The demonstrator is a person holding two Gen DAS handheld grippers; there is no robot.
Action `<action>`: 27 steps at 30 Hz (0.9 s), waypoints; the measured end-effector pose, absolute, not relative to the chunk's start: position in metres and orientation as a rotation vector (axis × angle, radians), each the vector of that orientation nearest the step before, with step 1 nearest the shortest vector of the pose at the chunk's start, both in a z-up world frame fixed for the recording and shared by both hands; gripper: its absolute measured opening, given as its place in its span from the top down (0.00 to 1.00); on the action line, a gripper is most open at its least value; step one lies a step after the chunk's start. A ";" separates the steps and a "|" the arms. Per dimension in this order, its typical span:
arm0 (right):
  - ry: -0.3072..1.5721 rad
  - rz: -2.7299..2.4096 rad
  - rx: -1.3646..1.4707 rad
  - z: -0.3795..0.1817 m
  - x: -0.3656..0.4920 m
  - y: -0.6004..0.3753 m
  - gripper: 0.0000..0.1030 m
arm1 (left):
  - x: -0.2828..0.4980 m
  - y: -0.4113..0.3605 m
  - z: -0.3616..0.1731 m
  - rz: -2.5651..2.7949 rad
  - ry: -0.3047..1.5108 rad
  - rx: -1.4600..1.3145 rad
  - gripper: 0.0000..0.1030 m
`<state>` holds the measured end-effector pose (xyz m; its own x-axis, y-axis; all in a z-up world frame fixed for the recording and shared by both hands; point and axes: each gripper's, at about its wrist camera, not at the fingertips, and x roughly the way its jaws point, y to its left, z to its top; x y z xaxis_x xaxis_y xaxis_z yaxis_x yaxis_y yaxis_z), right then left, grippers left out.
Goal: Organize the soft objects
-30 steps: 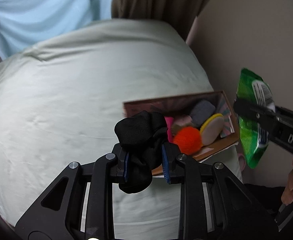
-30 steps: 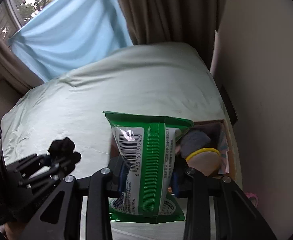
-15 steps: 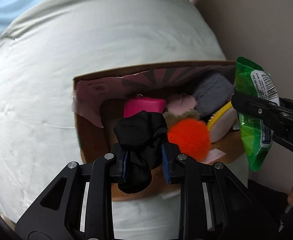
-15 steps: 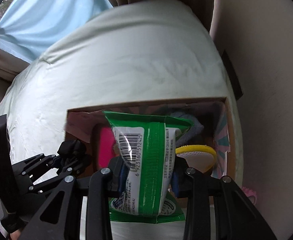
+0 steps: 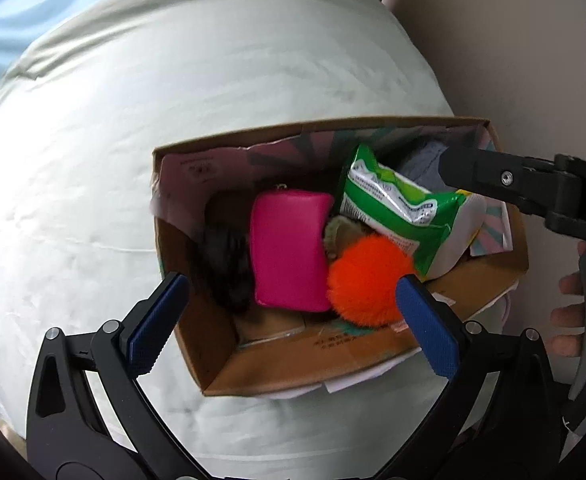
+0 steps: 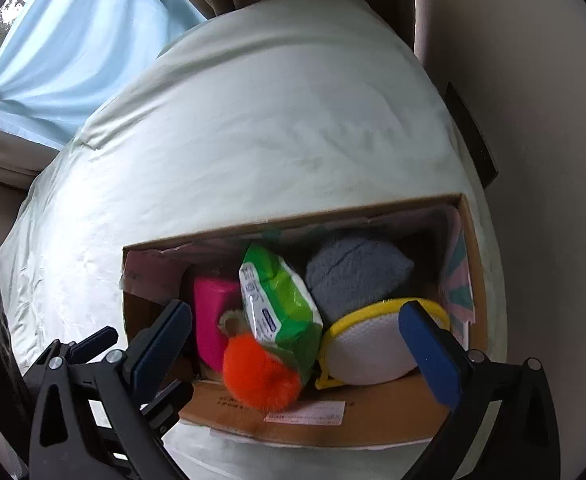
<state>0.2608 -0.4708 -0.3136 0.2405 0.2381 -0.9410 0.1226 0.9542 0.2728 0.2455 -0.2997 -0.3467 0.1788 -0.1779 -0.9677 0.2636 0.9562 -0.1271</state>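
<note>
Green wipes pack [image 6: 281,312] lay in cardboard box [image 6: 325,420], leaning on orange pompom [image 6: 259,372] | black fabric bundle [image 5: 227,268] at box's left end beside pink pouch [image 5: 289,252] | left gripper [image 5: 289,324] jaws spread, empty | right gripper [image 6: 295,344] jaws spread, empty | box on pale green bedsheet [image 6: 273,120].

Box [image 5: 489,280] on bed holds black scrunchie [image 5: 227,264] at left, pink pouch [image 5: 291,256], orange pompom [image 5: 367,282], green wipes pack [image 6: 279,312] tilted on top, grey cloth [image 6: 353,272], yellow-rimmed pad [image 6: 367,354] at right.
</note>
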 end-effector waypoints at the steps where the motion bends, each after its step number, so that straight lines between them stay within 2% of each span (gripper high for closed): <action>1: 1.333 0.080 0.312 -0.313 0.259 -0.470 0.00 | 0.241 -0.299 -0.347 -0.312 1.356 0.077 0.00; 13: 1.285 0.071 0.280 -0.282 0.234 -0.466 0.00 | 0.217 -0.299 -0.302 -0.326 1.279 0.103 0.00; 20: 1.179 0.081 0.233 -0.208 0.206 -0.449 0.00 | 0.191 -0.271 -0.227 -0.326 1.157 0.070 0.00; 27: 1.025 0.102 0.186 -0.112 0.166 -0.405 0.00 | 0.150 -0.203 -0.130 -0.266 0.983 0.024 0.00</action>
